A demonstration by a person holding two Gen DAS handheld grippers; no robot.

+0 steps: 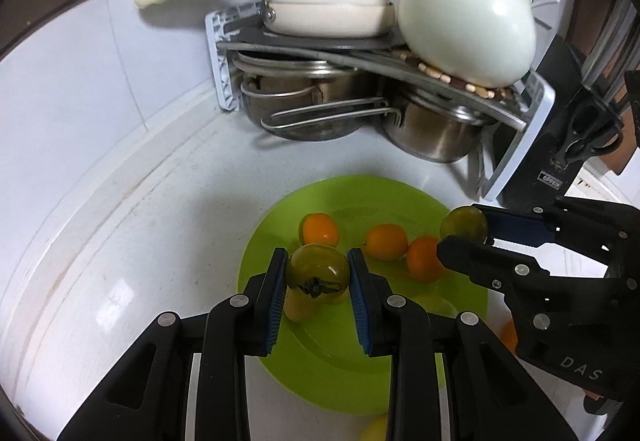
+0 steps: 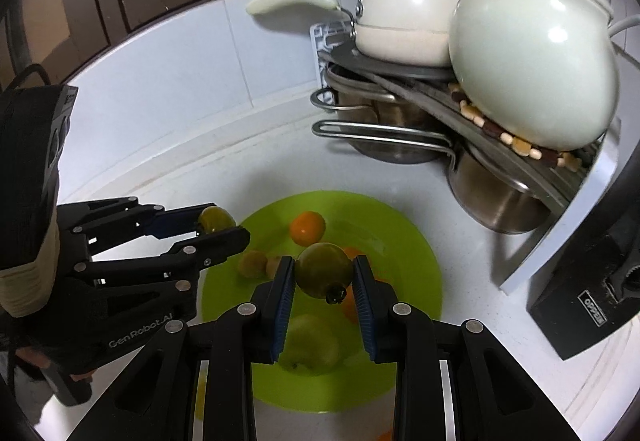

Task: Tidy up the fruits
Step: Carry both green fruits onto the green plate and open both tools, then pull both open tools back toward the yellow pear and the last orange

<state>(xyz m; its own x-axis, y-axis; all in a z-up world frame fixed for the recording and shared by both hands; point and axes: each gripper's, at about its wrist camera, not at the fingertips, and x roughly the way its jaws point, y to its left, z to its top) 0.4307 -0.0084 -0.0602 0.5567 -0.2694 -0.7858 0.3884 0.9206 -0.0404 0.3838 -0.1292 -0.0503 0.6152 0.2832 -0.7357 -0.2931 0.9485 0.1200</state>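
Above the green plate (image 1: 320,373), at the middle of a white surface (image 1: 132,241), both grippers hang with fruit in their jaws. Left gripper (image 1: 318,273): jaws narrow, blue pads pressing either side of a green tomato (image 1: 318,271), its dried stem cap facing the camera. In the right wrist view the same gripper enters from 9 o'clock, borne by a gloved hand (image 2: 44,321).

Right gripper (image 2: 324,275): jaws likewise narrow, clamped on a second green tomato (image 2: 324,269), stem cap low at 5 o'clock on the fruit. In the left wrist view this gripper comes in from 3 o'clock, its tomato over the plate's rim at about 2 o'clock.

On the plate: three orange fruits (image 1: 386,241), one at 11 o'clock standing apart, two toward 2 o'clock touching one another. A pale yellow-green fruit (image 2: 310,341) lies below the right gripper's jaws, near plate centre. Two small brownish-green fruits (image 2: 253,263) sit side by side at the plate's 9 o'clock edge, just under the left gripper's fingertips.

Beyond the plate, at 12 to 2 o'clock: a corner rack (image 1: 224,57) stacked with steel pots (image 1: 432,133) beneath, white long-handled pans (image 1: 328,5) and a white round pot (image 1: 468,21) on top, the pot resting on a beaded mat. A black knife block (image 2: 592,305) stands at 4 o'clock.
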